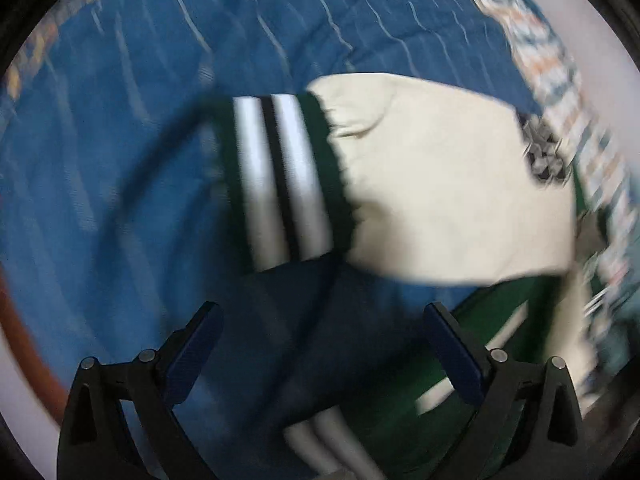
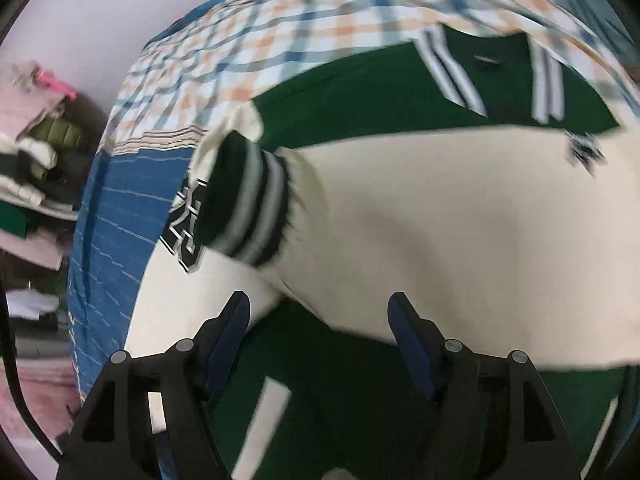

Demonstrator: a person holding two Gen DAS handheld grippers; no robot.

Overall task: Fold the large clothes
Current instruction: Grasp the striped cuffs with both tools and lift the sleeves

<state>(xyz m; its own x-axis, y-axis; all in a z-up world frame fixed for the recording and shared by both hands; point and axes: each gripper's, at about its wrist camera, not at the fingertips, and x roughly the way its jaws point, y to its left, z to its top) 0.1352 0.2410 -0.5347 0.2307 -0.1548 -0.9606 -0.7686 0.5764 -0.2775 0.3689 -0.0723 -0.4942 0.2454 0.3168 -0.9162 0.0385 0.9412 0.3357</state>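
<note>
A green varsity jacket [image 2: 360, 92] with cream sleeves lies on a bed. In the right wrist view a cream sleeve [image 2: 460, 220] with a striped dark cuff [image 2: 248, 204] lies folded across the green body. My right gripper [image 2: 320, 320] is open and empty just above it. In the left wrist view, which is blurred, a cream sleeve [image 1: 440, 184] with a striped cuff [image 1: 280, 180] lies over the blue bedcover [image 1: 120, 160]. My left gripper [image 1: 320, 328] is open and empty, short of the cuff.
A checked orange and blue sheet [image 2: 280, 32] covers the far part of the bed. A pile of clothes [image 2: 32, 160] sits beyond the bed's left edge. The jacket's green hem with white stripes [image 1: 400, 420] lies under the left gripper.
</note>
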